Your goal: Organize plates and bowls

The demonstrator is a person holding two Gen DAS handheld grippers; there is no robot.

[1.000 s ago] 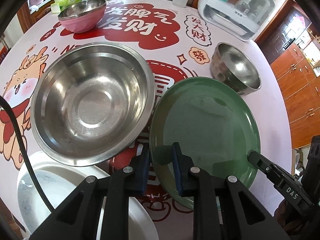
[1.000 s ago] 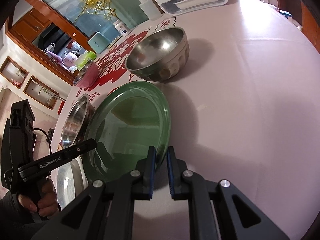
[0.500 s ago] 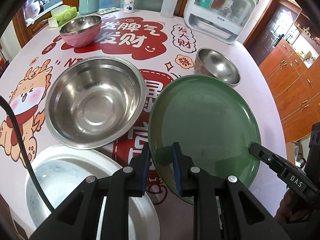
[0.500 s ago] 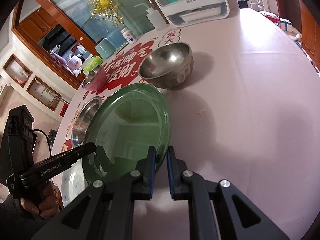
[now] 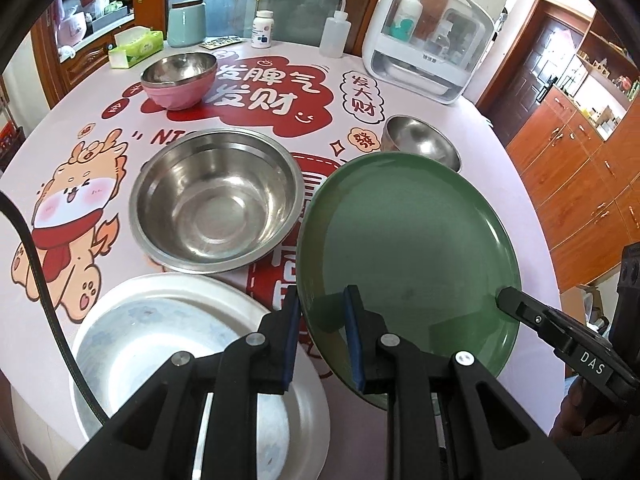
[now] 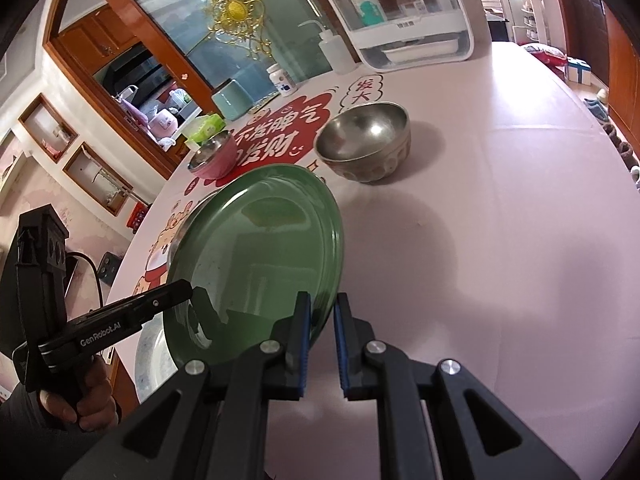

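Observation:
Both grippers hold the green plate (image 5: 408, 248) above the table, tilted. My left gripper (image 5: 322, 330) is shut on its near left rim. My right gripper (image 6: 320, 332) is shut on its right rim, and the plate (image 6: 260, 264) fills the middle of the right wrist view. A white plate (image 5: 168, 344) lies under my left gripper at the front. A large steel bowl (image 5: 216, 200) sits behind it. A small steel bowl (image 5: 420, 142) stands behind the green plate, also in the right wrist view (image 6: 364, 144). A pink bowl (image 5: 180, 80) is at the back left.
A white dispenser box (image 5: 428, 36), a squeeze bottle (image 5: 334, 28), a pill bottle (image 5: 263, 29), a teal canister (image 5: 186, 22) and a tissue box (image 5: 136, 48) line the table's far edge. Wooden cabinets (image 5: 592, 168) stand to the right of the table.
Both grippers have lifted the green plate up off the table and pulled it toward the front. The bowls look smaller and farther. The white plate has come more into view.

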